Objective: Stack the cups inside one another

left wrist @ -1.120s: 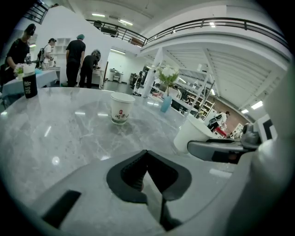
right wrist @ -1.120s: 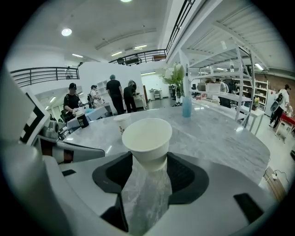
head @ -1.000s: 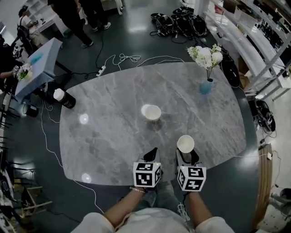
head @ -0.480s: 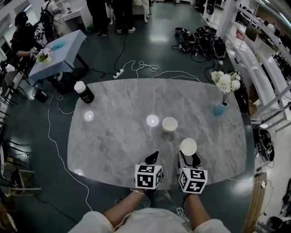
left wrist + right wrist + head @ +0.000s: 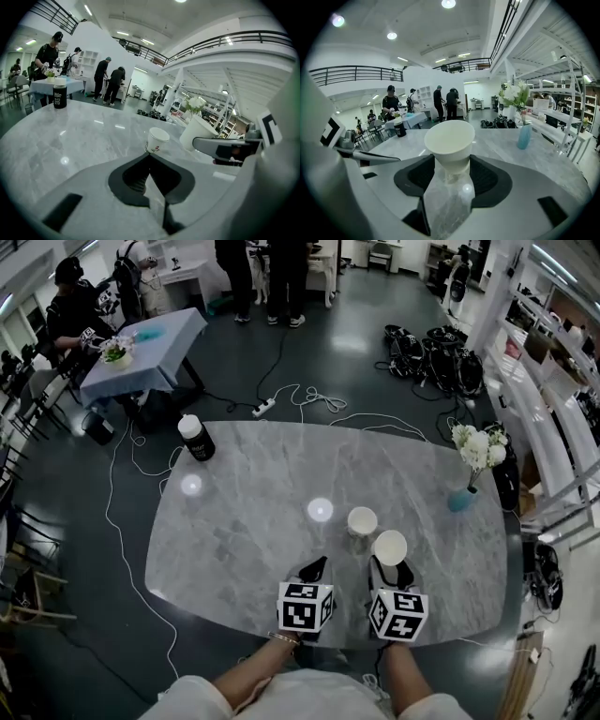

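One white paper cup stands upright on the grey marble table; the left gripper view shows this cup just beyond the jaw tips. A second white cup is upright in my right gripper, just in front and to the right of the standing one, not touching it. In the right gripper view the jaws are shut on the lower body of the held cup, its mouth up. My left gripper hovers to the left with its jaws shut and holding nothing.
A black bottle with a white cap stands at the table's far left corner. A blue vase of white flowers stands at the right edge. Cables lie on the floor beyond. People stand around a blue table far left.
Both grippers have moved forward over the table and risen, the right still carrying its cup. The standing cup now lies much closer to the held cup.
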`<state>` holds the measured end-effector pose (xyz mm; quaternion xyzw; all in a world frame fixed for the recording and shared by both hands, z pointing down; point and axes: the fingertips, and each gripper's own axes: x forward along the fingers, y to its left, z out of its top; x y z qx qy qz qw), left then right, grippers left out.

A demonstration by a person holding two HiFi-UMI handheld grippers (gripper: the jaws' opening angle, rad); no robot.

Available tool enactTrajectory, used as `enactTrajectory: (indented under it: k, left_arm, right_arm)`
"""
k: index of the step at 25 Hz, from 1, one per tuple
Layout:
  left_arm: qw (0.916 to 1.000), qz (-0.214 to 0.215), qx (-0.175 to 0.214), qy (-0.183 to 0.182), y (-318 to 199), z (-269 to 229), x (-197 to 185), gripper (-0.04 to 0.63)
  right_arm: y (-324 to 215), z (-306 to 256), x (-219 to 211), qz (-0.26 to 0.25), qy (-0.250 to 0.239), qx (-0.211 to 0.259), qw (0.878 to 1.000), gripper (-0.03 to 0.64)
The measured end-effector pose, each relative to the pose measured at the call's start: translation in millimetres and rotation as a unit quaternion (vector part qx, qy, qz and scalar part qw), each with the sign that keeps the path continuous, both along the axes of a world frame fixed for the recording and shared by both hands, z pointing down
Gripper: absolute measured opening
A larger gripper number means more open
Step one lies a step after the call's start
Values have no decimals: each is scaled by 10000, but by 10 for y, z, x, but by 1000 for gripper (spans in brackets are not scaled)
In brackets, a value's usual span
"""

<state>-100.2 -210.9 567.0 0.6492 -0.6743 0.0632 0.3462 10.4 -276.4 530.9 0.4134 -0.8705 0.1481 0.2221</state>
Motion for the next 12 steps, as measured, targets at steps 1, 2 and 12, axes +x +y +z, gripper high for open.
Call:
enactTrajectory:
  k: [1, 2, 12]
  left_arm:
    - [10000, -33, 7, -3, -10, -5, -22, -6]
    - [10000, -66, 14, -5, -20, -12, -42, -6]
    - [9994, -341, 24, -26, -117, -36, -189, -6]
  right_arm:
    - [-18, -12, -25, -31, -7, 10, 10000, 209]
    - [-36, -24, -51, -65, -15, 22, 10000, 209]
    - [-219, -96, -288, -416, -77, 95, 9991, 209]
